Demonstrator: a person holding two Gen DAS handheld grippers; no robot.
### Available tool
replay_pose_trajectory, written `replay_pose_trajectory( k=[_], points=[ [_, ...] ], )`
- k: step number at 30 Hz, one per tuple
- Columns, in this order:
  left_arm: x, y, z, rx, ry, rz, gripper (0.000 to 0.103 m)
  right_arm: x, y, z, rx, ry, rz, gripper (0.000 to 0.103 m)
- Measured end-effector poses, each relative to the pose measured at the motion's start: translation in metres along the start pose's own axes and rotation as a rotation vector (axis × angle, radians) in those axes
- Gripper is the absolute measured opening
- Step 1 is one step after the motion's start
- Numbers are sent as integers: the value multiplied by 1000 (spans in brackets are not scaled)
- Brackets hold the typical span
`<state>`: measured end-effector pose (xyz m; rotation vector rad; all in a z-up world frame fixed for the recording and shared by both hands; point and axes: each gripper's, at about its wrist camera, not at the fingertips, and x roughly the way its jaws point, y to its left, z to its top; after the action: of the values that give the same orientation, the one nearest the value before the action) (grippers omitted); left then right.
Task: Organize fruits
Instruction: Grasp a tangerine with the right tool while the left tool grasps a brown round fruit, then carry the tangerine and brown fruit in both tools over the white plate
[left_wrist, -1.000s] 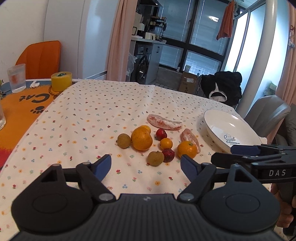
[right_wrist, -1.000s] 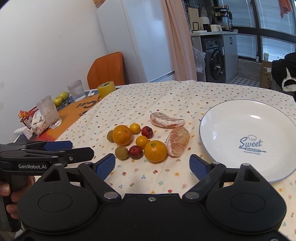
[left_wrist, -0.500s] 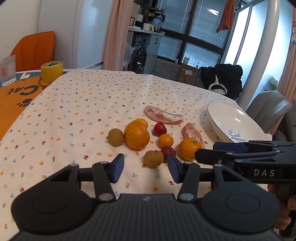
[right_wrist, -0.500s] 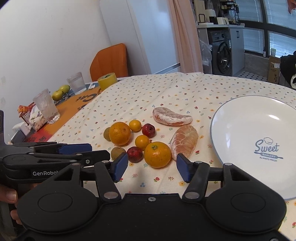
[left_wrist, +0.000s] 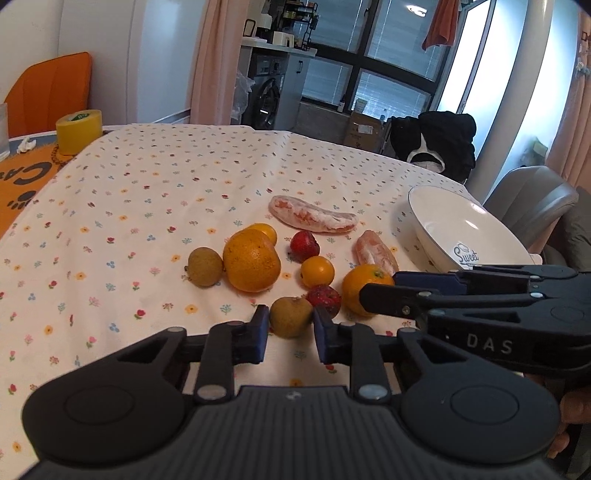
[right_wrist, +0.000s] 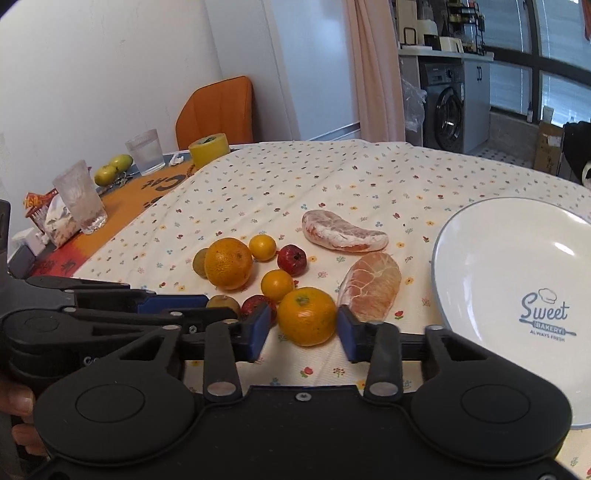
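Floral tablecloth (right_wrist: 332, 177), nine fruits (right_wrist: 229, 263), one plate (right_wrist: 517, 258), both hand-held grippers (left_wrist: 290, 328) (right_wrist: 306, 325) apart.

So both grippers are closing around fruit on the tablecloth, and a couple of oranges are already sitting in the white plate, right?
Not quite. The white plate holds nothing in the right wrist view; every fruit lies on the tablecloth. The rest holds: left gripper brackets a brown fruit, right gripper an orange.

Tablecloth (left_wrist: 184, 177): matt floral-print cloth. Plate (right_wrist: 491, 266): glossy white ceramic (blue print). Large orange (right_wrist: 228, 263): dimpled, slightly shiny peel. Peeled citrus segment (right_wrist: 373, 286): dull, fibrous pith. Drinking glass (right_wrist: 79, 201): frosted, textured.
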<state>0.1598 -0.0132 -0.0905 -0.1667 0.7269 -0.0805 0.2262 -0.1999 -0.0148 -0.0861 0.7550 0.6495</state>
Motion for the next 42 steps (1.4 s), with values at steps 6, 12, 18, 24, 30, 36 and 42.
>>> replay_pose_trajectory(
  k=[6,12,18,24,30,36,42],
  points=[
    [-11,-2,-1,-3,-19,6,24,-6,-3,-1,29,-17,13,29],
    [-27,-3,2,-12,-57,25,24,-20,-2,1,45,-41,17,0],
    [-36,-3,-1,-17,-68,37,24,-26,0,-3,53,-23,28,9],
    [-39,3,-5,-28,-69,53,24,-22,6,-2,28,-19,5,55],
    [-45,15,-7,-49,-73,80,24,-3,14,-3,-14,-7,-13,55],
    [-46,19,-7,-52,-75,92,24,6,9,-2,-1,14,-24,36],
    [-45,13,-9,-47,-77,73,24,-7,12,-6,-17,-11,-7,35]
  ],
)
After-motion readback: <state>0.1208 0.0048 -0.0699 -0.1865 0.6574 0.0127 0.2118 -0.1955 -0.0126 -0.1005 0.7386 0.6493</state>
